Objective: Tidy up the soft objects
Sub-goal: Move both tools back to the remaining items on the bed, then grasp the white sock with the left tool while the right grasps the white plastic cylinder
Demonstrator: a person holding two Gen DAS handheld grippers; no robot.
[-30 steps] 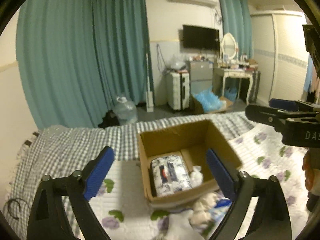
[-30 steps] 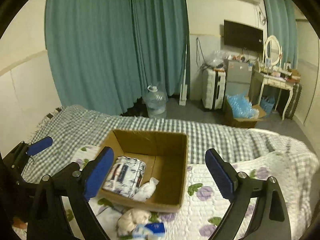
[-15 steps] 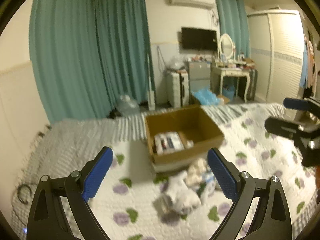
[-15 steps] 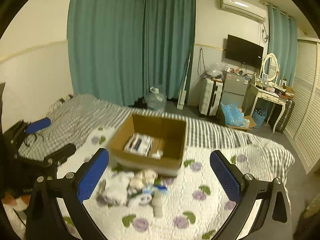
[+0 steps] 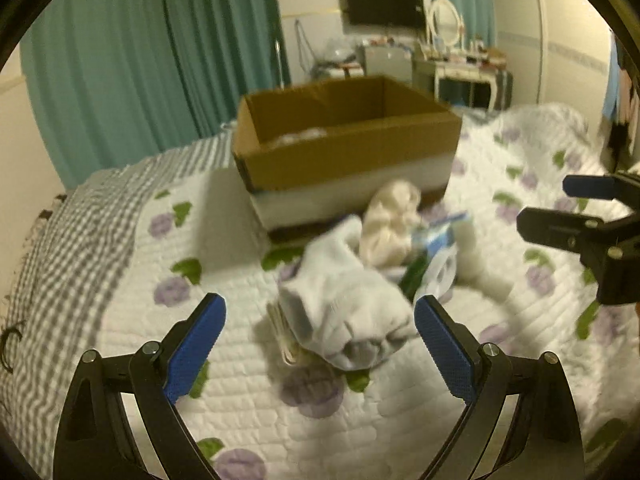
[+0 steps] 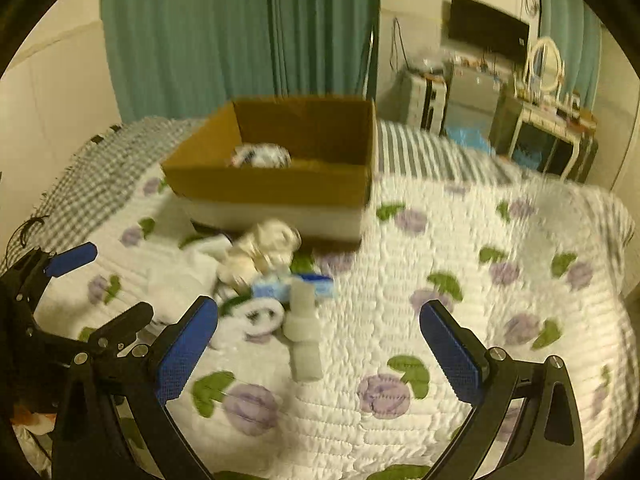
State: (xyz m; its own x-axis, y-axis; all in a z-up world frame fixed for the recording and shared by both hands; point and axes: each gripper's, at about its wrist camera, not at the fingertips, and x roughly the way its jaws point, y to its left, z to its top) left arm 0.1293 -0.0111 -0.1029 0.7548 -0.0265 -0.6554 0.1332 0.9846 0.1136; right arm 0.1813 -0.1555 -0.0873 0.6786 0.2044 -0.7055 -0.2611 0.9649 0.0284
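Observation:
An open cardboard box (image 5: 348, 148) (image 6: 276, 172) stands on the quilted bed, with a patterned soft pack (image 6: 260, 155) inside. In front of it lies a pile: a white sock bundle (image 5: 344, 312), a cream soft item (image 5: 390, 220) (image 6: 264, 248), a blue-and-white packet (image 6: 294, 286), a round white item (image 6: 262, 316) and a white bottle (image 6: 304, 336). My left gripper (image 5: 320, 354) is open and empty, low over the white bundle. My right gripper (image 6: 318, 354) is open and empty, just before the bottle; it also shows in the left wrist view (image 5: 588, 208).
The bed has a white flowered quilt (image 6: 460, 280) and a grey checked blanket (image 5: 68, 240) at the left. Teal curtains (image 5: 140, 52), a suitcase (image 6: 424, 100), a dressing table (image 6: 552, 136) and a wall TV (image 5: 384, 4) lie beyond the bed.
Both grippers pulled back from the box, then dropped low toward the pile in front of it. The pile now fills the near view. Both grippers stay open.

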